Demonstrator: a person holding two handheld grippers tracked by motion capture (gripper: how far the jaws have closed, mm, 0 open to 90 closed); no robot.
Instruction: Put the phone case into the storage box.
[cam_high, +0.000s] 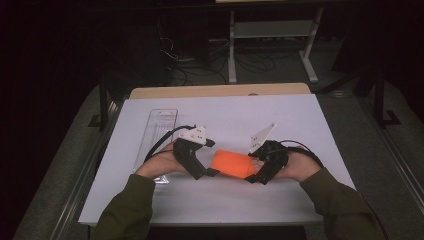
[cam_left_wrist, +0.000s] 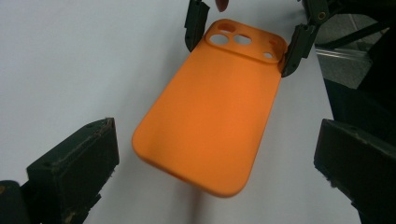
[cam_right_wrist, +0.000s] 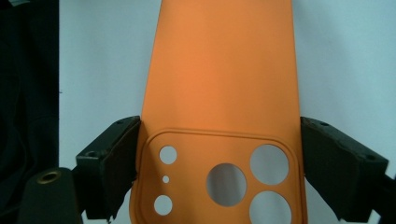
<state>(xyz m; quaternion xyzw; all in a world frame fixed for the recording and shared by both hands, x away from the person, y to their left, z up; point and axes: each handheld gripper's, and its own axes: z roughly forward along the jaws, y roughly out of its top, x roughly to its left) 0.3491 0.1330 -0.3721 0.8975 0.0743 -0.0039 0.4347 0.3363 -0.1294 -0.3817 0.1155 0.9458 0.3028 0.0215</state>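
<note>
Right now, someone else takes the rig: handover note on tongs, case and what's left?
Right tongs: clamped across the camera-cutout end of the orange phone case, one pad on each long edge.
Left tongs: open, jaws either side of the case's plain end, not touching it.
Case: back face up, lying across between the two hands, over the white table sheet; the views don't settle whether it rests on the sheet.
Clear plastic package: flat on the sheet, to the left of the left hand.
Done: case is out and held at one end.
Left: probably close the left tongs on the free end.
</note>
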